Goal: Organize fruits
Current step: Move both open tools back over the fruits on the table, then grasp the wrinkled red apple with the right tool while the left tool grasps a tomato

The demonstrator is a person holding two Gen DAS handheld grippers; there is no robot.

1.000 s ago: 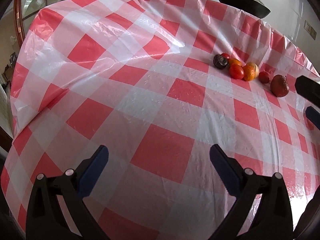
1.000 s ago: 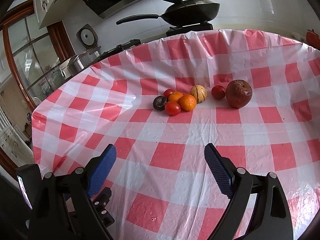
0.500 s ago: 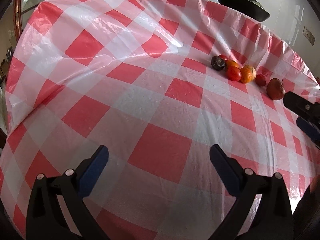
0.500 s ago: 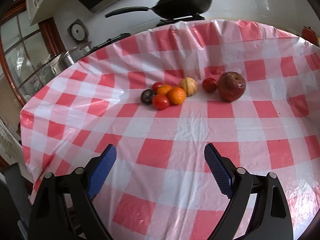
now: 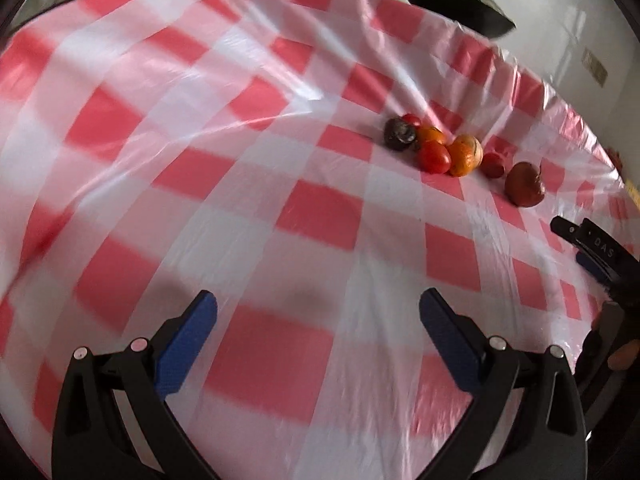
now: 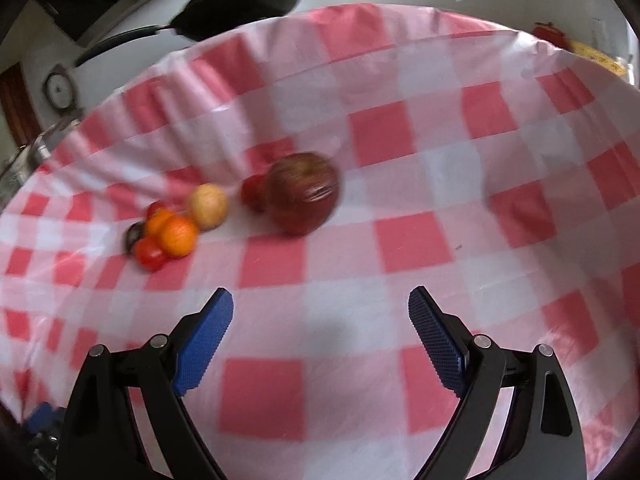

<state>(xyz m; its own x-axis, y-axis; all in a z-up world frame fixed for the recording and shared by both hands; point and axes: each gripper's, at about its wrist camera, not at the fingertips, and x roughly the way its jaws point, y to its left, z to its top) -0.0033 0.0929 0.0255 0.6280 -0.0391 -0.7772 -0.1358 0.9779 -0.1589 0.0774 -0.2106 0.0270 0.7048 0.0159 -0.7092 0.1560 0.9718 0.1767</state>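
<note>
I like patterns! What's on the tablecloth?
Red and white checks on the tablecloth, sharpest in the left wrist view.

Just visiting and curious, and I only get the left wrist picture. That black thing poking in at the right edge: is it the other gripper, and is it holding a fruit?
Observer: Yes, that is the right gripper. Its own camera shows it open, with nothing between the fingers.
Operator: What is it pointed at?
Observer: The big dark red fruit lies almost straight ahead of it on the tablecloth, untouched.
Operator: Is anything hiding behind the bigger orange?
Observer: A pale tan fruit. From that side it shows whole, right behind the orange.
</note>
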